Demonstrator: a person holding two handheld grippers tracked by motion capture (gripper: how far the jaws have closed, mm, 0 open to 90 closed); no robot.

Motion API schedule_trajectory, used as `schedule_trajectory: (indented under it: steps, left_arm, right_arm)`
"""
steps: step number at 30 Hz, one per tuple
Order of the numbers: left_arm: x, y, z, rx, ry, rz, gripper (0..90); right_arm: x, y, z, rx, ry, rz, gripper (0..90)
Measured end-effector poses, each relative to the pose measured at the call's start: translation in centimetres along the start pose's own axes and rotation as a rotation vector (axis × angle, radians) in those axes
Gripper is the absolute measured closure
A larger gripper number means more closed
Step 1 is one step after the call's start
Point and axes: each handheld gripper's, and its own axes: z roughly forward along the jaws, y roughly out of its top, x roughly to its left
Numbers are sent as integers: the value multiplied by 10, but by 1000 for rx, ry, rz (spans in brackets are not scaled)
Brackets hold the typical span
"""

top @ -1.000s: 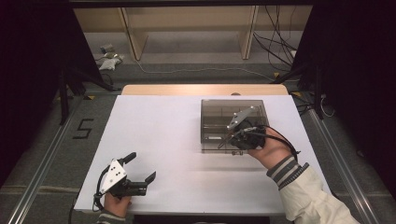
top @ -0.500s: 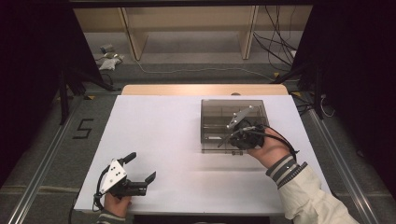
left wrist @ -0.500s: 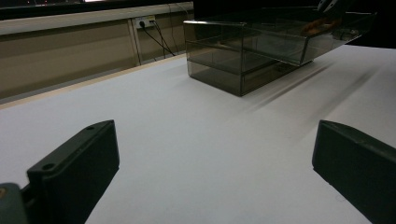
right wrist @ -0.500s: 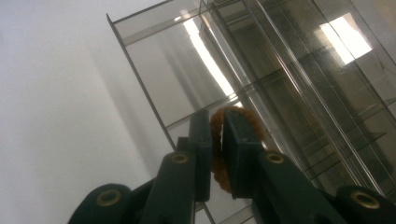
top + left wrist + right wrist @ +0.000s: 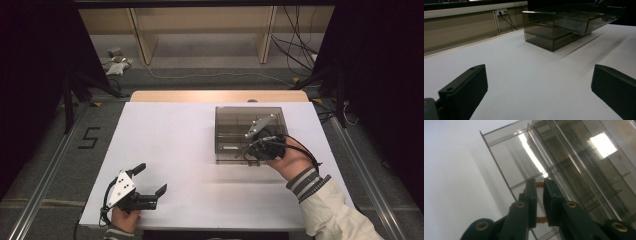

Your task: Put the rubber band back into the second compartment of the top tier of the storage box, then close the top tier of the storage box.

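- White tabletop [image 5: 200,150] fills the middle of the high view, dark floor around it
- Smoked clear plastic drawer box [image 5: 235,125] stands toward 2 o'clock on the table, one drawer slid out toward the person
- Right gripper [image 5: 540,195] is clenched on an orange ring-shaped handle [image 5: 539,185] at the drawer's front wall
- Left gripper [image 5: 152,180] rests at 7 o'clock, jaws spread wide, nothing between them

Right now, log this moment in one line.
left tongs: open, idle on table | right tongs: shut on drawer front | clear drawer box: drawer pulled out
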Motion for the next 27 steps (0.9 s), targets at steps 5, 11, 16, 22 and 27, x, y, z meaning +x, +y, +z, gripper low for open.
schedule_trajectory:
  steps: [5, 11, 16, 22, 27]
  left_arm:
    - [0, 0, 0, 0, -1, -1, 6]
    - [0, 0, 0, 1, -1, 0, 6]
    - [0, 0, 0, 0, 0, 0, 6]
    - [0, 0, 0, 0, 1, 0, 6]
    - [0, 0, 0, 1, 3, 0, 6]
  right_arm:
    - [5, 0, -10, -29, 14, -22, 900]
    - [11, -2, -16, -36, 38, -51, 900]
    - [15, -6, -19, -47, 44, -79, 900]
    - [16, -12, -21, -48, 62, -121, 900]
    - [17, -16, -22, -52, 77, -141, 900]
